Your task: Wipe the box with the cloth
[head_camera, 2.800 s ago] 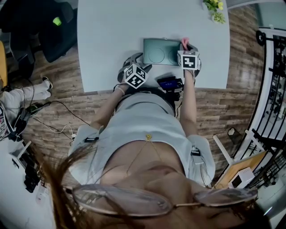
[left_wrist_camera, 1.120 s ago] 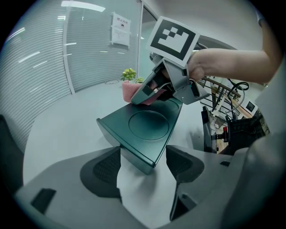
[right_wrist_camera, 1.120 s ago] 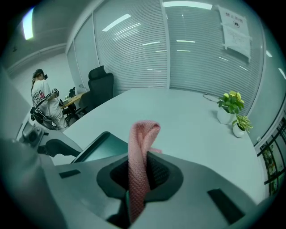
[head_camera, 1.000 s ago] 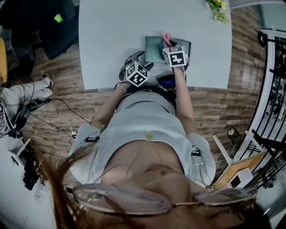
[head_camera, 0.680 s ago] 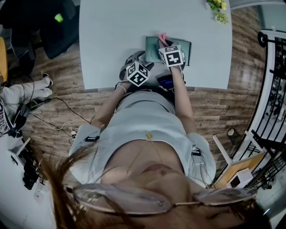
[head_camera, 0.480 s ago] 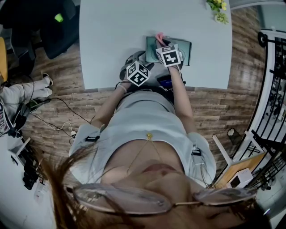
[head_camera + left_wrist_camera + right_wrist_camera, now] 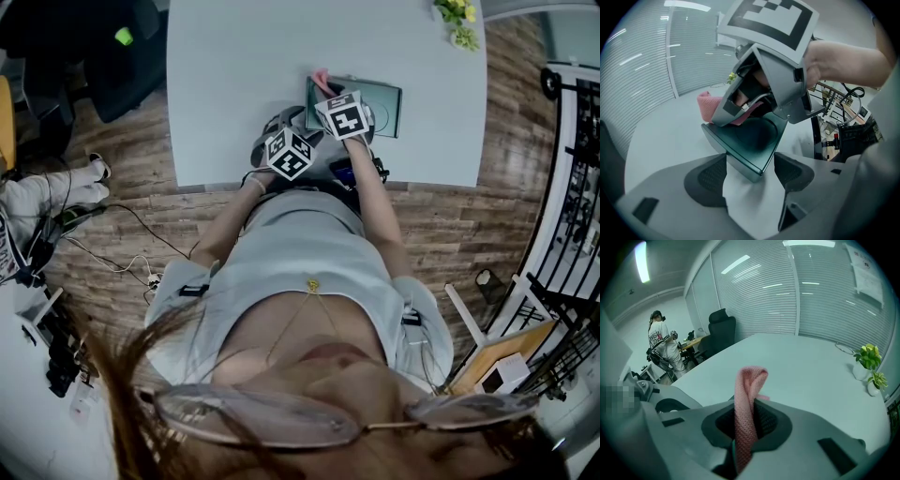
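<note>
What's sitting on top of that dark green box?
The right gripper, shut on a pink cloth, sits over one end of the box. The lid beneath it is covered; the rest looks bare.

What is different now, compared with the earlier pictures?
The right gripper, its fingers shut on the pink knitted cloth, slid leftwards across the top of the dark green flat box, from its right end to its left end. The box and the left gripper at its near corner stayed put.

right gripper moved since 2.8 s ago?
Yes. In the head view the right gripper, shut on the pink cloth, has moved left across the green box, from its right end to its left end.
</note>
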`<state>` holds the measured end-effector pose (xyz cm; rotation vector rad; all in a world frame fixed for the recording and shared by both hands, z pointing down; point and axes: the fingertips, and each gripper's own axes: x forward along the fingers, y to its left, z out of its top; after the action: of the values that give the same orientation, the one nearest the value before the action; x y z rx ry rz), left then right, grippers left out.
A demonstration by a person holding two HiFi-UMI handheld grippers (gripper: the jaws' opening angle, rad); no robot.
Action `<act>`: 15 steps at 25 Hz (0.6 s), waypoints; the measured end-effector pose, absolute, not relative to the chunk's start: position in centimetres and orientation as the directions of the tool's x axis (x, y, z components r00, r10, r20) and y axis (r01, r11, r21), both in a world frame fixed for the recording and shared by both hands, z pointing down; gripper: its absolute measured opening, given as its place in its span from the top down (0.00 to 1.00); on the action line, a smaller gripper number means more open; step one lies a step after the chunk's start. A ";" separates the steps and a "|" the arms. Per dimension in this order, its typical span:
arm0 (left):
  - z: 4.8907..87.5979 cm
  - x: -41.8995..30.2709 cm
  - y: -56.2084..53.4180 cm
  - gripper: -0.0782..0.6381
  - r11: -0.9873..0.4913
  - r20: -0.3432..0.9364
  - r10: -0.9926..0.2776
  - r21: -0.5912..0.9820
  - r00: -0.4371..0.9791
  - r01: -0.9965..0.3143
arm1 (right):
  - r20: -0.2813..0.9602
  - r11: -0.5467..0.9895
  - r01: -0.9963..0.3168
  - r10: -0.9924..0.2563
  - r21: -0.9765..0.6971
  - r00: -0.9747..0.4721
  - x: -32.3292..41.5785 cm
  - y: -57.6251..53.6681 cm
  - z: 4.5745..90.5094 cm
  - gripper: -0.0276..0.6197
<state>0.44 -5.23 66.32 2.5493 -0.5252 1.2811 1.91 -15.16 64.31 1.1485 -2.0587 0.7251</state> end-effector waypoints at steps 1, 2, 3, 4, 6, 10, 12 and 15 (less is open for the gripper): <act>66.3 0.4 -5.2 0.45 -0.906 0.808 -0.209 0.052 0.551 -0.419 | 0.763 0.460 -0.874 -0.506 -0.155 -0.402 1.7 -15.1 64.3 0.89; 66.3 0.4 -5.2 0.44 -0.906 0.808 -0.209 0.052 0.551 -0.420 | 0.760 0.460 -0.873 -0.505 -0.165 -0.409 1.4 -15.1 64.3 0.89; 66.4 0.4 -5.2 0.44 -0.906 0.808 -0.209 0.053 0.551 -0.421 | 0.756 0.458 -0.872 -0.505 -0.173 -0.416 1.2 -15.1 64.3 0.89; 66.4 0.4 -5.2 0.45 -0.905 0.807 -0.209 0.054 0.552 -0.421 | 0.753 0.458 -0.871 -0.506 -0.178 -0.420 1.0 -15.1 64.3 0.89; 66.4 0.4 -5.2 0.44 -0.905 0.807 -0.208 0.055 0.553 -0.421 | 0.751 0.463 -0.869 -0.509 -0.173 -0.421 0.8 -15.1 64.3 0.89; 66.4 0.4 -5.2 0.45 -0.905 0.807 -0.213 0.050 0.551 -0.423 | 0.745 0.471 -0.867 -0.517 -0.164 -0.422 0.8 -15.0 64.3 0.89; 66.4 0.4 -5.2 0.45 -0.905 0.808 -0.212 0.050 0.550 -0.423 | 0.739 0.472 -0.865 -0.519 -0.171 -0.429 0.8 -15.0 64.2 0.89; 66.3 0.3 -5.2 0.45 -0.904 0.807 -0.213 0.050 0.551 -0.424 | 0.729 0.487 -0.856 -0.522 -0.172 -0.443 0.7 -15.1 64.0 0.89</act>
<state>0.30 -5.22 66.31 2.5486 -0.5332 1.2781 0.70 -15.07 64.05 1.1311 -2.1277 0.7160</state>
